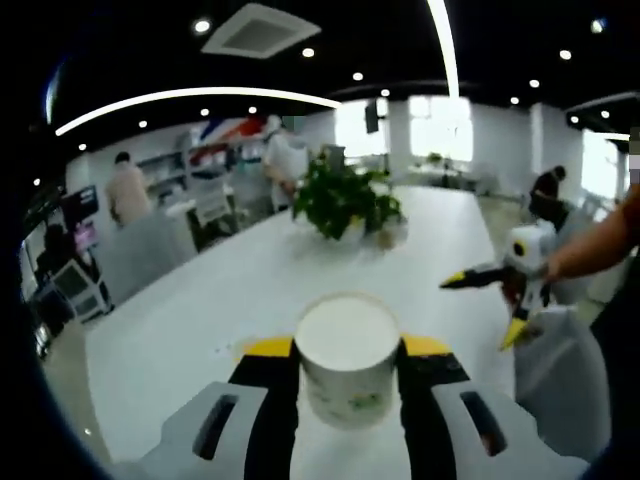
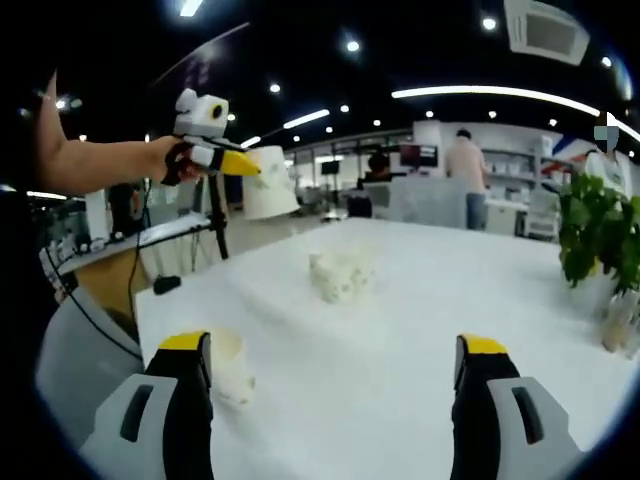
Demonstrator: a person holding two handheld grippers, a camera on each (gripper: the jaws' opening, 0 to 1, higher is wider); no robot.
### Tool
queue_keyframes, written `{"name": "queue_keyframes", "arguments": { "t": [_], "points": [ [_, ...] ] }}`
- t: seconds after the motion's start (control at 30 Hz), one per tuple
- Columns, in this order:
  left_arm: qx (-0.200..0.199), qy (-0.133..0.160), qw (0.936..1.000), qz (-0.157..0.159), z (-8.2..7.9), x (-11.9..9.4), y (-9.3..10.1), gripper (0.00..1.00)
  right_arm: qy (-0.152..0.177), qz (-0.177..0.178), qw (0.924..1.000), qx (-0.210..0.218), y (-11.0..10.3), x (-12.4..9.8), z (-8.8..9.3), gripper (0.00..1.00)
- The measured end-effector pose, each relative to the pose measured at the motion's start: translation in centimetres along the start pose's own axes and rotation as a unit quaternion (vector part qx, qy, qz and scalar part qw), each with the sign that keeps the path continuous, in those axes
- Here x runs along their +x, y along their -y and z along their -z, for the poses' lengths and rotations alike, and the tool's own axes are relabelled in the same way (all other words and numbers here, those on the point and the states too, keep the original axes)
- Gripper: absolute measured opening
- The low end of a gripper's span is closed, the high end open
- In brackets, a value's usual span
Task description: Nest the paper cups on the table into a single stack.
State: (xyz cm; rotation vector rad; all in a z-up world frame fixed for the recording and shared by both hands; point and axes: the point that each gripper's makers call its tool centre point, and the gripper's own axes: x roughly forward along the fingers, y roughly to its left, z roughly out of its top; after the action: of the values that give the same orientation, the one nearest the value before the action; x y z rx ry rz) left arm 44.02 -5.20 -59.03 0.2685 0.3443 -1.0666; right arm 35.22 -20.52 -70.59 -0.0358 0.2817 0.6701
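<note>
In the left gripper view, my left gripper point(image 1: 347, 347) is shut on a white paper cup point(image 1: 348, 372), which stands upright with its mouth up, held above the white table point(image 1: 200, 320). My right gripper point(image 1: 485, 305) hangs open to the right of it in a person's hand. In the right gripper view, the right gripper point(image 2: 335, 345) is wide open over the table point(image 2: 420, 330) with nothing between its fingers. A small cluster of white paper cups point(image 2: 340, 272) sits mid-table, and another cup point(image 2: 232, 370) rests beside the left finger. The left gripper point(image 2: 245, 165) holds its cup point(image 2: 270, 182) up at the upper left.
A green potted plant point(image 1: 345, 200) stands on the far part of the table, and it appears again at the right edge as the plant point(image 2: 600, 230). Chairs point(image 1: 150, 250) line the table's sides. People stand at the back of the office. A tripod point(image 2: 215, 225) stands beyond the table's end.
</note>
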Motion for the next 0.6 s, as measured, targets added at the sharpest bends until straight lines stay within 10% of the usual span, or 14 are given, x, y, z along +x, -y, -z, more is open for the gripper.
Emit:
{"name": "queue_keyframes", "arguments": {
  "t": [0.6],
  "points": [
    [0.02,0.013,0.9982,0.055,-2.3,-1.3,5.7,0.37,0.02,-0.02,0.9995,-0.01,-1.5,0.2,-2.6,0.99]
  ]
}}
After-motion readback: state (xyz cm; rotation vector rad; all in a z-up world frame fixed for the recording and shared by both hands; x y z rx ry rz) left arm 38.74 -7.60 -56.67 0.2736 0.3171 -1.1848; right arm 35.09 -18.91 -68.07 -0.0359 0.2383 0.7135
